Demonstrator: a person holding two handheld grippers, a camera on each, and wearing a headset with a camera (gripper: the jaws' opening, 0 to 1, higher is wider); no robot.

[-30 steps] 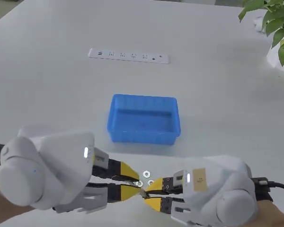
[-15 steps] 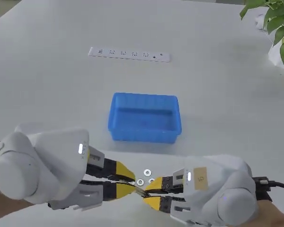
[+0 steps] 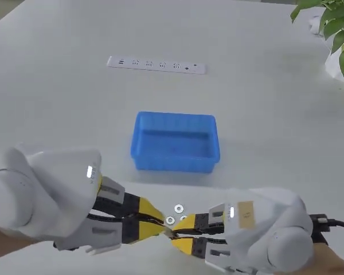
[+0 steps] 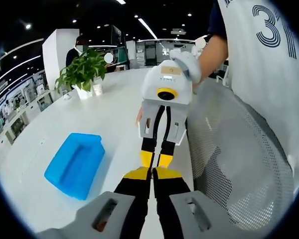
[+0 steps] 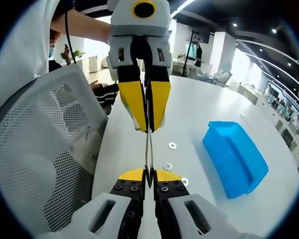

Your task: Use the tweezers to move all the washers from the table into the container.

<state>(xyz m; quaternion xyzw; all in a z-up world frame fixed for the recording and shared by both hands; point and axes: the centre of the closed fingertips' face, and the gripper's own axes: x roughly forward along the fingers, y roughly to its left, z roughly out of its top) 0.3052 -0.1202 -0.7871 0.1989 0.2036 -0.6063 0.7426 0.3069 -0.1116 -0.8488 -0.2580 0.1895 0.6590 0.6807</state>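
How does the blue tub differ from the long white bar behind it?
The blue tub is a deep, open bin; the white bar is a flat, slim power strip with sockets. The blue tub lies nearer the washers; the white bar lies farther up the table. Both rest on the table, apart from each other.

- The right tongs (image 5: 148,175) rise from the bottom, their yellow tips pressed together on one end of the tweezers (image 5: 148,149).
- The tweezers run straight up to the left tongs (image 5: 149,127), which come down from the top with tips closed on the other end.
- Three washers (image 5: 172,146) lie on the white table (image 5: 189,114), just right of the tweezers.
- A blue container (image 5: 234,157) sits further right, apart from the washers.
- A mesh chair (image 5: 40,149) stands on the left.
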